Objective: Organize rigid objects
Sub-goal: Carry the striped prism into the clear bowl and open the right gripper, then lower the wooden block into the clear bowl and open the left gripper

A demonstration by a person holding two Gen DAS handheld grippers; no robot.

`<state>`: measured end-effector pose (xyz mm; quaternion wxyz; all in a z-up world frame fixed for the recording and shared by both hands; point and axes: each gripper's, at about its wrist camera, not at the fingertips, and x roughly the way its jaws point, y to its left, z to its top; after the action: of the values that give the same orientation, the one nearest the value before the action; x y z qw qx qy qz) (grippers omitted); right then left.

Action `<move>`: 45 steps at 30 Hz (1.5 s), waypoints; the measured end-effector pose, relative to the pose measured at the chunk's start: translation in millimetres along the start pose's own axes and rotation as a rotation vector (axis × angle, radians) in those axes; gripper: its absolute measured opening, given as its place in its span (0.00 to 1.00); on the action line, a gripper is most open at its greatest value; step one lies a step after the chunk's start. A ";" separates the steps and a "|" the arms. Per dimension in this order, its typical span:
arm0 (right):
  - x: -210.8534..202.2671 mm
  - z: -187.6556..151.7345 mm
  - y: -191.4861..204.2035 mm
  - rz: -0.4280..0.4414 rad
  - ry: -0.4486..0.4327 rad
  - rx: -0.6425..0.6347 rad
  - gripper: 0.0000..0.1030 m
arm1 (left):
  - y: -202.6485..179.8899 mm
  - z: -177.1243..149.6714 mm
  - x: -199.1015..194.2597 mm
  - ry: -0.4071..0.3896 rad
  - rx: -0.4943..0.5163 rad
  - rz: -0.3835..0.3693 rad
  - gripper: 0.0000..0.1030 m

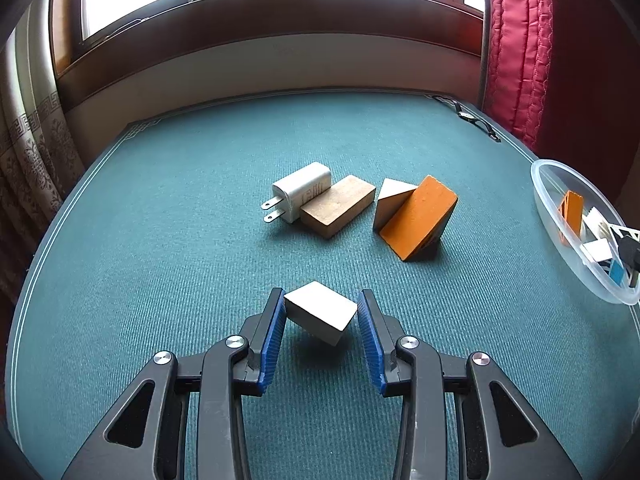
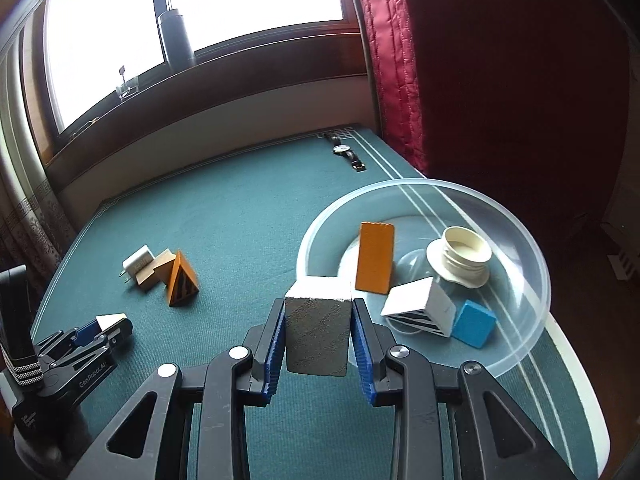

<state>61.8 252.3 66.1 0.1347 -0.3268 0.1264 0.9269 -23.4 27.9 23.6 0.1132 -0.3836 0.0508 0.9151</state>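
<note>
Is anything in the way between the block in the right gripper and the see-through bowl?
Nothing visible blocks it. The right gripper holds the grey block just in front of the clear bowl's near rim. The orange block stands inside the bowl beyond that rim, so drop it beside that.

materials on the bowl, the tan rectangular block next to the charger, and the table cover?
Bowl: clear, slightly frosted plastic by the look; the table lines show through its wall.
Tan block: apparently bare wood, matte, with faint grain and no paint.
Table cover: teal woven fabric or felt-like cloth; a fine ribbed texture shows, with no shine.
</note>
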 end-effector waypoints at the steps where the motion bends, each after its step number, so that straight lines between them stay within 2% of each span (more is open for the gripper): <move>1: -1.4 0.9 -4.7 -0.009 -0.004 0.007 0.32 | -0.8 -0.2 0.1 0.000 0.002 0.000 0.36; 17: 2.5 10.0 -73.3 -0.099 -0.018 0.130 0.32 | -12.0 -4.0 -1.1 0.017 0.001 0.013 0.36; 21: 8.3 11.0 -89.8 -0.097 -0.009 0.174 0.36 | -18.2 -5.5 -1.6 0.023 0.007 0.010 0.36; 31: 1.6 6.9 -106.9 -0.138 -0.041 0.165 0.37 | -46.8 -3.4 -5.8 0.042 0.023 -0.061 0.36; 35: -4.0 1.2 -114.2 -0.173 -0.075 0.178 0.60 | -64.5 2.9 -8.6 0.043 0.041 -0.100 0.36; 39: -5.9 -4.3 -117.7 -0.196 -0.087 0.180 0.61 | -85.9 11.8 -12.2 0.035 0.070 -0.135 0.36; 42: -6.2 -8.2 -120.9 -0.212 -0.097 0.186 0.71 | -105.2 18.9 -15.4 0.023 0.101 -0.159 0.36; 45: -8.4 -10.0 -123.8 -0.211 -0.110 0.197 0.75 | -123.1 25.4 -17.3 0.011 0.132 -0.181 0.36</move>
<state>115.0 363.1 45.8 0.2694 -0.2724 0.1742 0.9071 1.1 148.9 53.0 0.2199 -0.3833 0.0768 0.8938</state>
